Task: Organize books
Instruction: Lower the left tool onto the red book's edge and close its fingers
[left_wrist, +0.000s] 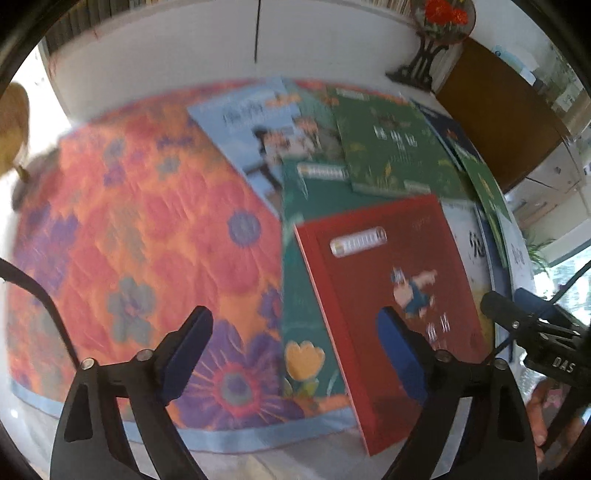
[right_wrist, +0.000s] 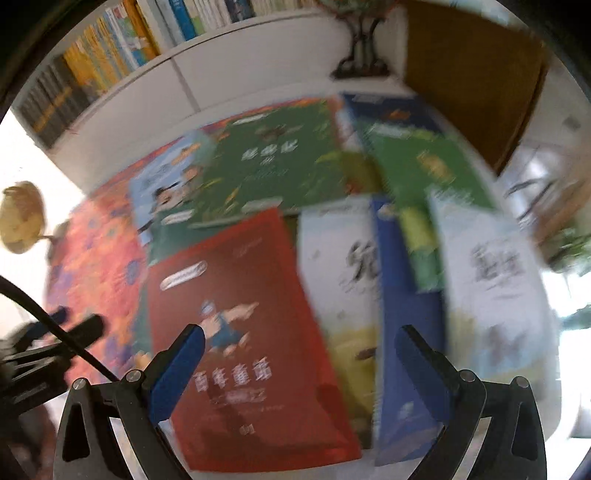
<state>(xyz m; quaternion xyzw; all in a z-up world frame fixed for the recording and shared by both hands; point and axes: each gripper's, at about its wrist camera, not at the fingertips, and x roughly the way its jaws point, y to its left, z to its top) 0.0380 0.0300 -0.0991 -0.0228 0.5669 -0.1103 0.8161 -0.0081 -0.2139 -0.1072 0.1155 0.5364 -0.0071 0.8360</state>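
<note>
Several books lie overlapping on a floral quilted mat (left_wrist: 129, 221). Nearest is a red book (left_wrist: 388, 280) (right_wrist: 240, 325) with a cartoon figure, resting on a teal book (left_wrist: 299, 295). Behind them are a light blue book (left_wrist: 251, 129) and a dark green book (left_wrist: 391, 147) (right_wrist: 273, 166). Right of the red one lie a white book (right_wrist: 340, 266), a blue book (right_wrist: 406, 332) and a pale book (right_wrist: 491, 280). My left gripper (left_wrist: 295, 332) hangs open over the red book's left edge. My right gripper (right_wrist: 301, 350) is open above the red and white books, holding nothing.
A white cabinet with a shelf of upright books (right_wrist: 110, 48) runs behind the mat. A dark ornament stand (left_wrist: 417, 70) and a brown board (left_wrist: 491, 110) stand at the back right. A tan round object (left_wrist: 11, 129) is at far left.
</note>
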